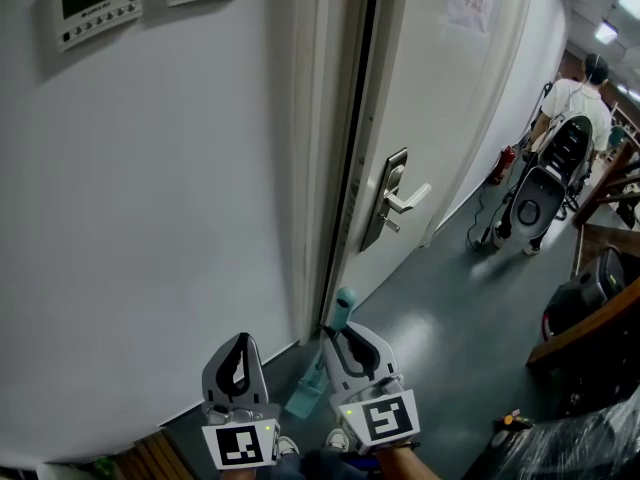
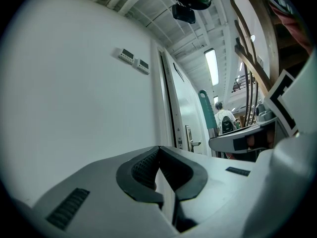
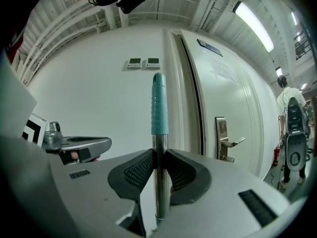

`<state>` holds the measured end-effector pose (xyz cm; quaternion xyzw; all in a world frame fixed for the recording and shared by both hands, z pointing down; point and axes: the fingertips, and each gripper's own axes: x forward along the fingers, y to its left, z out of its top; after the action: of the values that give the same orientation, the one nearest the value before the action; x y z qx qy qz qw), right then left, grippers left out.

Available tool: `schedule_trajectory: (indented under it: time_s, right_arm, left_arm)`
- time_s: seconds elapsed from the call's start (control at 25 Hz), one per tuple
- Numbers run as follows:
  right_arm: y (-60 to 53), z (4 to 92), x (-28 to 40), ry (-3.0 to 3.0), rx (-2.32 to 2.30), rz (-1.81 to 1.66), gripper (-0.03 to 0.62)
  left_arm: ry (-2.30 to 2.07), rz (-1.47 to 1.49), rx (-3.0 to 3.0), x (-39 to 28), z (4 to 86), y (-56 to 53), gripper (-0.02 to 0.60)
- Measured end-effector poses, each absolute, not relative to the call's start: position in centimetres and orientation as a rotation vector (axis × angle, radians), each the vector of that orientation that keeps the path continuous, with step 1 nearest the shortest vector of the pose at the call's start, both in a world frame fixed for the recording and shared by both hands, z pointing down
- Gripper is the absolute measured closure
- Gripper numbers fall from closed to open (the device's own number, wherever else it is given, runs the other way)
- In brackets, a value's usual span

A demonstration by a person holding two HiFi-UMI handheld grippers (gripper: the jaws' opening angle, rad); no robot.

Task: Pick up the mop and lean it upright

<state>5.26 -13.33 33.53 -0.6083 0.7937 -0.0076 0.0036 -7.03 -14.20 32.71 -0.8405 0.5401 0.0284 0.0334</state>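
Observation:
The mop stands upright close to the white wall (image 1: 150,218) and door frame. Its teal grip (image 3: 159,108) rises above a shiny metal shaft (image 3: 160,187). My right gripper (image 3: 160,155) is shut on that shaft just below the grip, with both ribbed pads pressed against it. In the head view the grip's tip (image 1: 345,308) pokes up past my right gripper (image 1: 346,334), and the teal mop head (image 1: 305,396) lies on the floor below. My left gripper (image 1: 240,342) hovers just left of the mop, apart from it. Its jaws (image 2: 158,150) meet with nothing between them.
A white door with a metal lever handle (image 1: 396,204) is just right of the mop. Two control panels (image 1: 98,4) hang on the wall above. Down the corridor a person (image 1: 575,93) stands by a wheeled machine (image 1: 540,188). Wooden furniture (image 1: 595,323) crowds the right side.

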Motion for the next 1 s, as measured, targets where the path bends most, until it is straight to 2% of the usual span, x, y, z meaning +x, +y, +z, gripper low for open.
schedule_trajectory:
  time_s: [1.0]
  right_arm:
    - [-14.6, 38.7, 2.6, 2.57, -1.894, -0.14, 0.5]
  left_arm:
    - [1.688, 0.064, -2.57, -8.9, 34.4, -13.8, 0.569]
